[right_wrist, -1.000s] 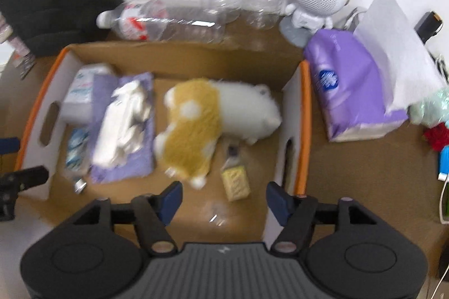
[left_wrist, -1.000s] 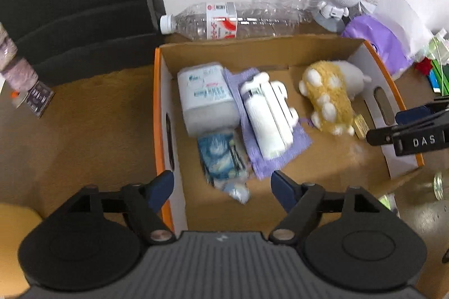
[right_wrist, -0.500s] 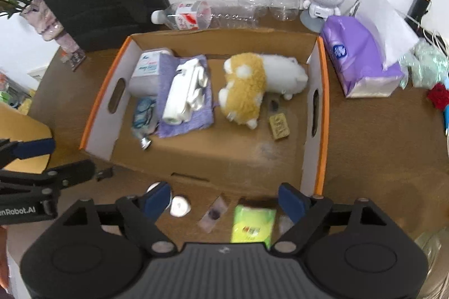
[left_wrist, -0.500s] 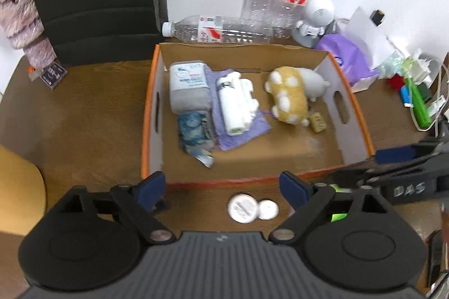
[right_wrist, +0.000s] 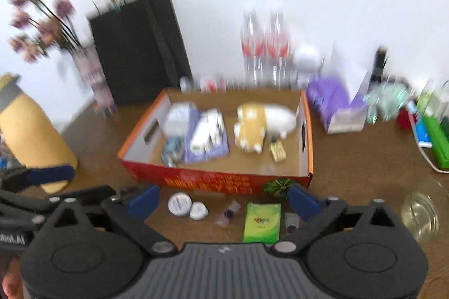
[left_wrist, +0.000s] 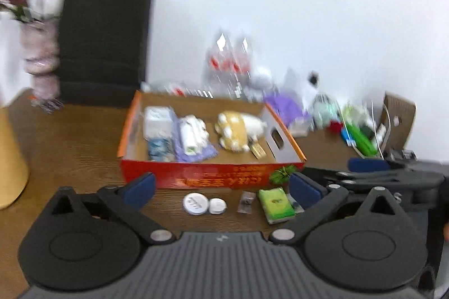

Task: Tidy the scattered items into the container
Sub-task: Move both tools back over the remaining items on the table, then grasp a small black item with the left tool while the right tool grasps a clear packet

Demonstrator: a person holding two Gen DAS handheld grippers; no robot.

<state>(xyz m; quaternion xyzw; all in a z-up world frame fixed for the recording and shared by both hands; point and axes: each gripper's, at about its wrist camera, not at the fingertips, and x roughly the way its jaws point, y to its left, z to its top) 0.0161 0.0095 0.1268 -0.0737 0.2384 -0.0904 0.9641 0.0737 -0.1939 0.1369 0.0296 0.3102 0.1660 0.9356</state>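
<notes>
Your left gripper (left_wrist: 221, 188) is matt black plastic with blue rubbery-looking pads; the jaws are opening with nothing between them. Same build on your right gripper (right_wrist: 223, 199), also opening. Under both, the table (left_wrist: 84, 147) shows brown wood grain with a low sheen. Ahead of the claws, the box (right_wrist: 213, 181) is cardboard, raw brown inside, printed glossy red outside. In it, the plush toy (right_wrist: 262, 123) looks fuzzy. Between your right fingers, the green packet (right_wrist: 262, 222) is shiny plastic film. Right of that claw, the jar (right_wrist: 419, 214) is clear glass.
</notes>
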